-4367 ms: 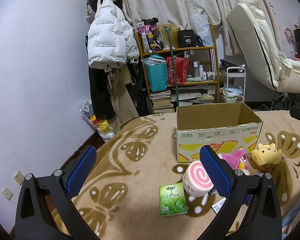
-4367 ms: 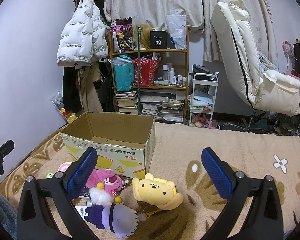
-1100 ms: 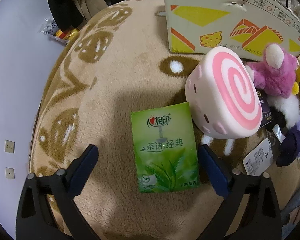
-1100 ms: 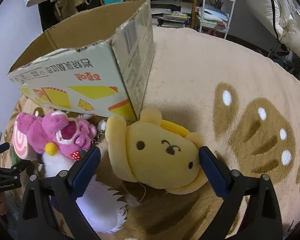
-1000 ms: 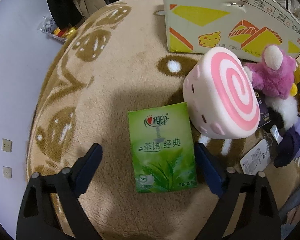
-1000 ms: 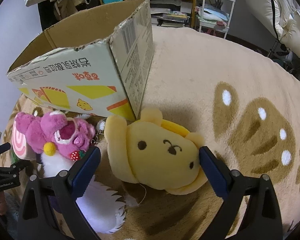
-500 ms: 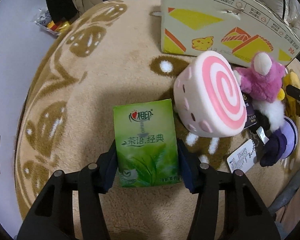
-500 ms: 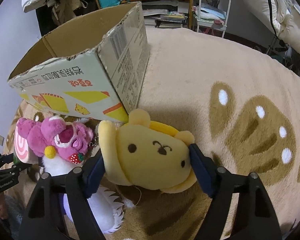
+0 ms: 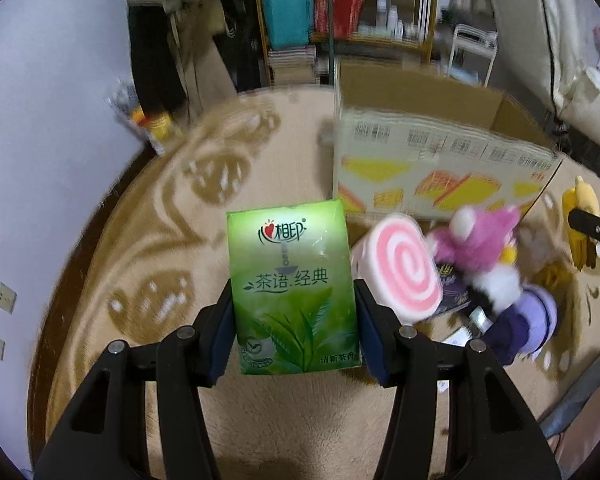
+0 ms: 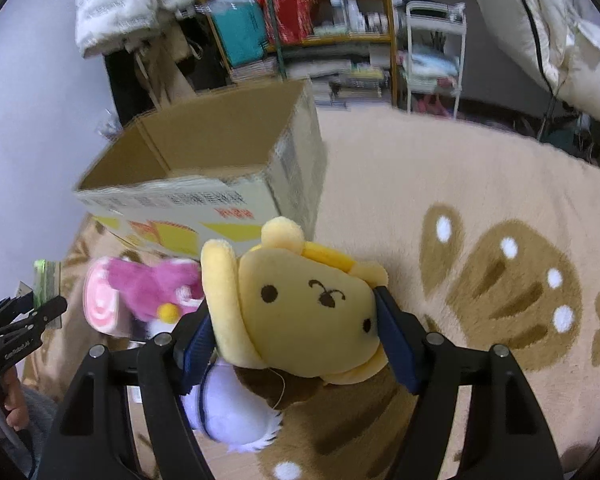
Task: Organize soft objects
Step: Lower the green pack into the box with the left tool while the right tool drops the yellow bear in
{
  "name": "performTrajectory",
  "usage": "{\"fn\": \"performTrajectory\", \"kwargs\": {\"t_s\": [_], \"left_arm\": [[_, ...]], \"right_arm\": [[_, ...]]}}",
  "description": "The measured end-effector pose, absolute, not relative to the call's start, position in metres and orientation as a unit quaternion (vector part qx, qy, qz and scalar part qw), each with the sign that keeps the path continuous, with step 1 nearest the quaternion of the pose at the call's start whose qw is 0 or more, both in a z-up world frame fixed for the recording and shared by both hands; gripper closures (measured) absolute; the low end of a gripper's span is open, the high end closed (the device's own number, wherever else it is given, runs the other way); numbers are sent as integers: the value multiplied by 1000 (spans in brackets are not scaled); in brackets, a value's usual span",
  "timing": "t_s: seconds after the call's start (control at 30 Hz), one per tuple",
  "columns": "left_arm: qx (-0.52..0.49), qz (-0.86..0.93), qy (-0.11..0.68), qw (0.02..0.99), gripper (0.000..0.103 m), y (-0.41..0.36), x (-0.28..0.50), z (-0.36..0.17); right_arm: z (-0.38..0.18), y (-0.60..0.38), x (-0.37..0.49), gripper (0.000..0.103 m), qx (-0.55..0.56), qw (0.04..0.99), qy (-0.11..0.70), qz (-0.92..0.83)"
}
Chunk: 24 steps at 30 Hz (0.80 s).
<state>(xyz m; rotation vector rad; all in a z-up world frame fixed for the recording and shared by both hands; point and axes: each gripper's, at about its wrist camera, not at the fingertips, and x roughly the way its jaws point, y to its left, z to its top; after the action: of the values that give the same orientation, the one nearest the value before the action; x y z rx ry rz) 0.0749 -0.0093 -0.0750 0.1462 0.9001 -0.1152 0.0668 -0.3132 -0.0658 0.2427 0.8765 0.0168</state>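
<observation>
Since a moment earlier, both items are being lifted off the blanket [image 9: 148, 420]. The tissue pack [image 9: 294, 292] is being held upright in the left gripper [image 9: 294, 334], clamped on its lower sides. The yellow plush [image 10: 304, 308] is being squeezed in the right gripper [image 10: 296, 334]. The box [image 10: 204, 176] is standing open just behind. Both grips are best kept firm and each load raised above the rim before being released, so the wall is not being knocked.

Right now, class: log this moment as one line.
left gripper: shut on green tissue pack | right gripper: shut on yellow plush | cardboard box: open
</observation>
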Motion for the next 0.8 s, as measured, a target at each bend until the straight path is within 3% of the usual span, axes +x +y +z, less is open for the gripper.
{"fn": "performTrajectory", "kwargs": {"t_s": [0.3, 0.8], "left_arm": [[79, -43, 299, 950, 50, -22, 43, -11], [95, -78, 221, 968, 50, -63, 89, 60]], "right_arm": [[-13, -300, 35, 26, 111, 942, 316, 27], [53, -280, 76, 26, 81, 968, 234, 36]]}}
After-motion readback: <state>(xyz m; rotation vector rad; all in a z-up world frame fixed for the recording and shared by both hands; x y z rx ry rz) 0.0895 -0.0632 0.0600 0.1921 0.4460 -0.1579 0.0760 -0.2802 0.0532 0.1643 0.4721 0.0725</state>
